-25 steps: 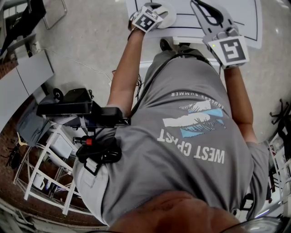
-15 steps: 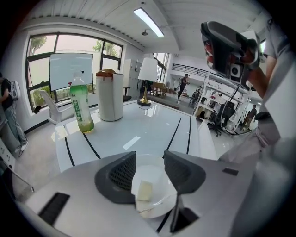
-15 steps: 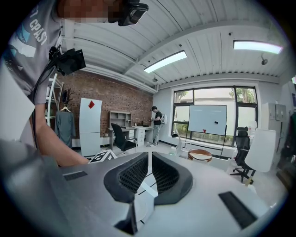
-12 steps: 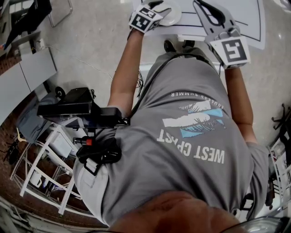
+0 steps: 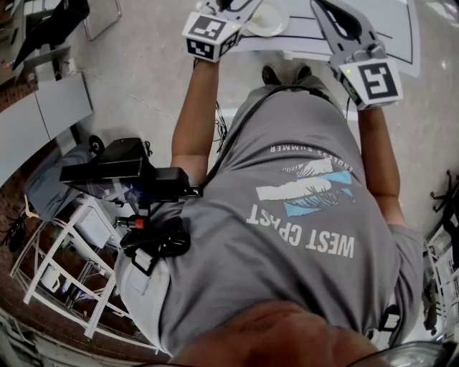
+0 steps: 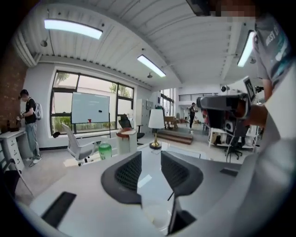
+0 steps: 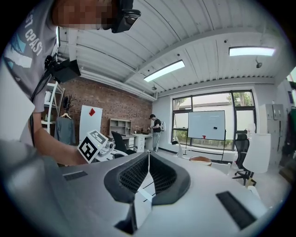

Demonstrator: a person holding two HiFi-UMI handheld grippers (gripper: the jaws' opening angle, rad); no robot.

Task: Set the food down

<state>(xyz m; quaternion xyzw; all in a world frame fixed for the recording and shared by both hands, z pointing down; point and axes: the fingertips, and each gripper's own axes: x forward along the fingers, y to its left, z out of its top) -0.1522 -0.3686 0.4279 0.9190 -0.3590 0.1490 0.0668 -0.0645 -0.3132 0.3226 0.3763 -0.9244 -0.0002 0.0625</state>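
A white plate (image 5: 270,17) lies on the white table sheet (image 5: 391,29) at the top of the head view; I cannot make out any food on it. My left gripper (image 5: 231,7) hovers at the plate's left edge, its marker cube (image 5: 208,34) raised towards me. In the left gripper view its jaws (image 6: 151,161) stand apart and are closing, with nothing between them. My right gripper (image 5: 320,6) reaches over the sheet to the right of the plate. Its jaws (image 7: 148,156) meet at the tips and hold nothing. The left gripper's cube (image 7: 94,144) shows in the right gripper view.
My own torso fills most of the head view, with a black device (image 5: 122,168) at the hip and a white rack (image 5: 72,258) on the floor to the left. Ahead are a table lamp (image 6: 156,127), a green bottle (image 6: 105,151), an office chair (image 6: 76,146) and a standing person (image 6: 30,125).
The left gripper has lifted and swung left, off the plate towards the frame's top. Its cube now faces up more. The right gripper has shifted slightly forward.
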